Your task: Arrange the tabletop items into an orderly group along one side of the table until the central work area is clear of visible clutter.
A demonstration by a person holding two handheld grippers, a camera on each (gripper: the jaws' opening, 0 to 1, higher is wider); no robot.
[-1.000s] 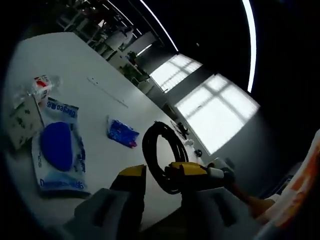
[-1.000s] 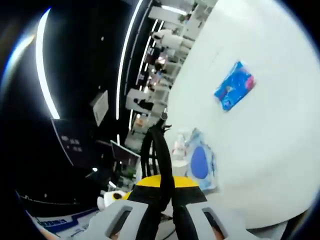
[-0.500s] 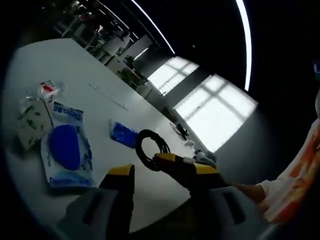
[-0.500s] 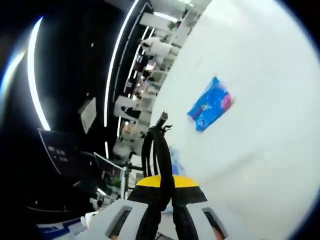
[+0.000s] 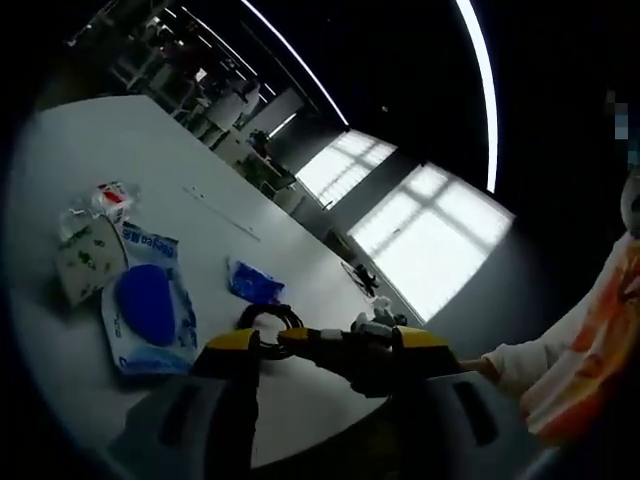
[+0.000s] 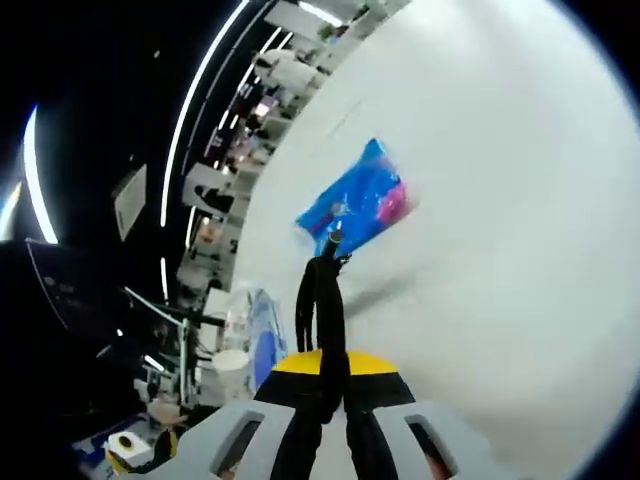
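The right gripper (image 6: 335,385) pinches a coiled black cable (image 6: 322,310) above the white table (image 6: 500,200), near the blue packet (image 6: 355,205). The left gripper (image 5: 320,350) hangs spread. A loose coil could spring open when set down, sprawling over the table's middle

The right claw (image 6: 332,385) now carries its cable coil (image 6: 322,300) lower, close to the blue packet (image 6: 355,207) ahead.

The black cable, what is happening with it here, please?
A person is tidying a white table with two handheld tongs. The right tongs are shut on a coiled black cable, held just above the table near a small blue packet. The left tongs are open. A wet-wipes pack and other packets lie together at one side.
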